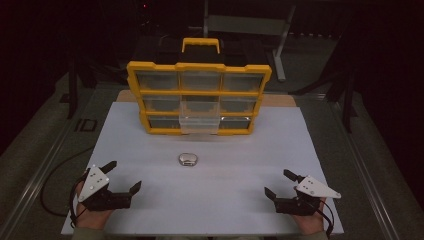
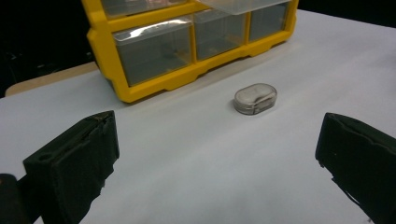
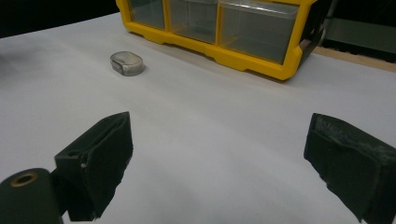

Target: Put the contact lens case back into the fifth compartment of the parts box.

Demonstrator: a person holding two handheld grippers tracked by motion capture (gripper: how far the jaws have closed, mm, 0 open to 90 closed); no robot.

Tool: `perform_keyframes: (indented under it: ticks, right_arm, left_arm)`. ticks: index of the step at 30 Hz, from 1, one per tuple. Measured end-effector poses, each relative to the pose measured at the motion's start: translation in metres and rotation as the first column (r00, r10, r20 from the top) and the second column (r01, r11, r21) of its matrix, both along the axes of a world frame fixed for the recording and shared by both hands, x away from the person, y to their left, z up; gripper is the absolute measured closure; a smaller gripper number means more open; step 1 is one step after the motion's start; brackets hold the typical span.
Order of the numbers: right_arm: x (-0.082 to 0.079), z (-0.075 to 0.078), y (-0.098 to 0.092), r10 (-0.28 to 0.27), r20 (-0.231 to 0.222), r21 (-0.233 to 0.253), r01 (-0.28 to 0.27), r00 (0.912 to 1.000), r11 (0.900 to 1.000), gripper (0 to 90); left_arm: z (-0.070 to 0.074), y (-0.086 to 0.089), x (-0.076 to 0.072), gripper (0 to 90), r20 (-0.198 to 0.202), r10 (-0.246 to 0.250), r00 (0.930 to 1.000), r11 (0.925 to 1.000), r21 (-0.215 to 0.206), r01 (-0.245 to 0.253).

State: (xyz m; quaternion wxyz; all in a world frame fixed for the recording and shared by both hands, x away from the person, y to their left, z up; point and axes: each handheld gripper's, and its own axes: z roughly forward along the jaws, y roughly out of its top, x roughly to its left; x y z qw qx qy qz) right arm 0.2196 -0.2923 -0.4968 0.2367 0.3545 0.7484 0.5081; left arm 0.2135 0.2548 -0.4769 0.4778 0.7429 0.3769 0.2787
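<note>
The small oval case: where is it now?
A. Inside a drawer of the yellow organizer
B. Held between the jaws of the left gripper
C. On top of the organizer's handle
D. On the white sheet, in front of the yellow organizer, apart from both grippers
D: the small oval case lies on the white sheet in front of the yellow organizer, with the left gripper and right gripper both open and away from it.

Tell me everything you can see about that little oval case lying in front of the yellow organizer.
The oval case is small, flat and rounded, with a clear, greyish plastic look and a paler lid over a darker base; a seam runs round its side. It looks closed and lies flat on the white table, alone, a short way in front of the yellow organizer, touching nothing else. Both open tongs sit well short of it.
</note>
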Motion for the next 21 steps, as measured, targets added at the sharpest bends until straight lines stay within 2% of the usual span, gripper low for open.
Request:
perform_keyframes:
  ticks: [9, 13, 21]
  right_arm:
    - [0.000, -0.001, 0.000, 0.018, -0.010, 0.019, -0.018, 0.9998, 1.000, 8.0]
    - [0.001, -0.003, 0.001, 0.026, -0.012, 0.016, -0.026, 0.9996, 1.000, 8.0]
    - [0.001, -0.003, 0.002, 0.034, -0.012, 0.024, -0.033, 0.9994, 0.999, 8.0]
  left_arm:
    - [0.004, 0.001, -0.002, 0.3, 0.014, 0.000, 0.9999, 0.9999, 0.014, 0.000]
    - [0.007, 0.001, -0.003, 0.2, 0.013, -0.001, 0.9999, 1.0000, 0.006, 0.001]
    - [0.016, 0.000, -0.002, 0.2, -0.003, -0.012, 0.9999, 0.9990, 0.043, 0.012]
